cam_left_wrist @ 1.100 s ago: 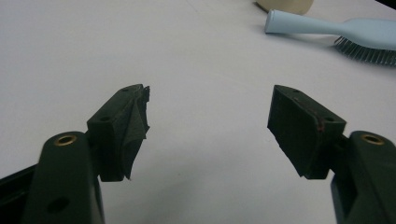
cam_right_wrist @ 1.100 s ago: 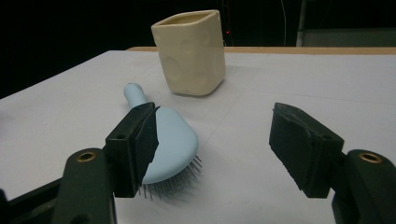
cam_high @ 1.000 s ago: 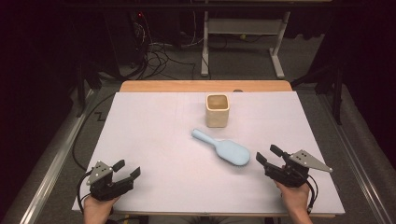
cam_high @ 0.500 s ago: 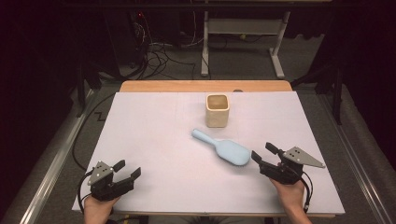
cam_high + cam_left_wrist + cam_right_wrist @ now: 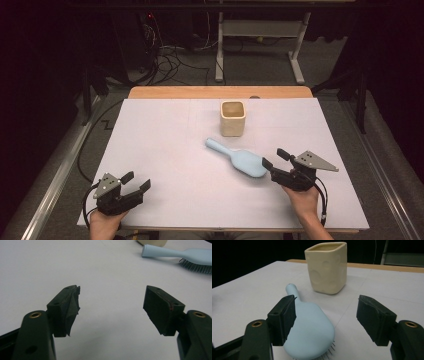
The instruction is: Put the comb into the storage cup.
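Observation:
A light blue hairbrush (image 5: 239,158) lies bristles down near the middle of the white table (image 5: 170,145), handle pointing to the far left. A cream square cup (image 5: 233,118) stands upright behind it. My right gripper (image 5: 275,159) is open, its jaws right at the brush's wide end; in the right gripper view the hairbrush (image 5: 309,327) lies beside the left jaw and the cup (image 5: 327,267) stands beyond. My left gripper (image 5: 136,180) is open at the near left corner, with nothing between its jaws. Far off in the left gripper view lies the hairbrush (image 5: 180,256).
A strip of bare wood (image 5: 220,92) shows along the table's far edge. Cables (image 5: 165,55) and a white desk frame (image 5: 260,37) stand on the floor beyond. Metal rails (image 5: 50,180) run along both sides of the table.
My right gripper has slid left and a little forward, up to the brush's wide end. The left gripper has stayed put.

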`<state>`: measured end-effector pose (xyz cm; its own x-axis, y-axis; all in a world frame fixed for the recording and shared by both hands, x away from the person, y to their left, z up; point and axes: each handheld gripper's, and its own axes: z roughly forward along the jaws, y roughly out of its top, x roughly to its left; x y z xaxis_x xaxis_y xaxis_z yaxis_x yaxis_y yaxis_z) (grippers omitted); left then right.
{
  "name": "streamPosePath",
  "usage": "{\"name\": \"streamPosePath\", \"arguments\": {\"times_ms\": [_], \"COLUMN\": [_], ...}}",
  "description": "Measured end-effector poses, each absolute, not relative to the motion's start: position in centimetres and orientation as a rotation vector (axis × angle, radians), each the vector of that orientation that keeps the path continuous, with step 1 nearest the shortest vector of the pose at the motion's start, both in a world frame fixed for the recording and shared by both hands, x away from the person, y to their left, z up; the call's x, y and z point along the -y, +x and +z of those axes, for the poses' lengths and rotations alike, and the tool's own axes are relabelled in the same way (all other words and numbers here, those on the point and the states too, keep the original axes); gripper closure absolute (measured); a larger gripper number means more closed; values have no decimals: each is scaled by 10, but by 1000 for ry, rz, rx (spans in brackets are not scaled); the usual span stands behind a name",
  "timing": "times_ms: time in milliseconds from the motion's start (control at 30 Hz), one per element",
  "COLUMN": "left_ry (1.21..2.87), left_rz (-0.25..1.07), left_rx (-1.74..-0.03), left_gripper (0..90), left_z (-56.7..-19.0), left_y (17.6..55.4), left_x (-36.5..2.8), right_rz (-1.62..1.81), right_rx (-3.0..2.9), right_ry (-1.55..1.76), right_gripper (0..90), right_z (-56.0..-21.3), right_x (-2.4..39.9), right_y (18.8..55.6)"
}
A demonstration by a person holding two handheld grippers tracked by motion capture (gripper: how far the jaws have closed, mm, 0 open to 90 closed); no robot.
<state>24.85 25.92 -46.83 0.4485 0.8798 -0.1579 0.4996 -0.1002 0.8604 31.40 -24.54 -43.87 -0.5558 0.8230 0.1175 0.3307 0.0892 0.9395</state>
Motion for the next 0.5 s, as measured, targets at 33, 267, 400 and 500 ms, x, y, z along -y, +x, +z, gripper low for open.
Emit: {"name": "streamPosePath", "arguments": {"times_ms": [33,267,400,500], "left_ry": [1752,1750,1750,1751], "left_rz": [502,502,502,500], "left_rx": [-1188,-1189,-1188,-1188], "left_gripper": [296,297,297,297], "left_z": [-468,-468,-468,-468], "left_y": [248,248,248,248], "left_x": [-259,-259,-259,-259], "right_rz": [1470,1482,1483,1483], "right_rx": [-1933,-1955,-1974,-1980], "right_ry": [1134,1151,1143,1139], "right_gripper": [323,326,331,333], "right_z": [-438,-434,-431,-428], "right_x": [244,236,230,227], "right_y": [315,323,327,329]}}
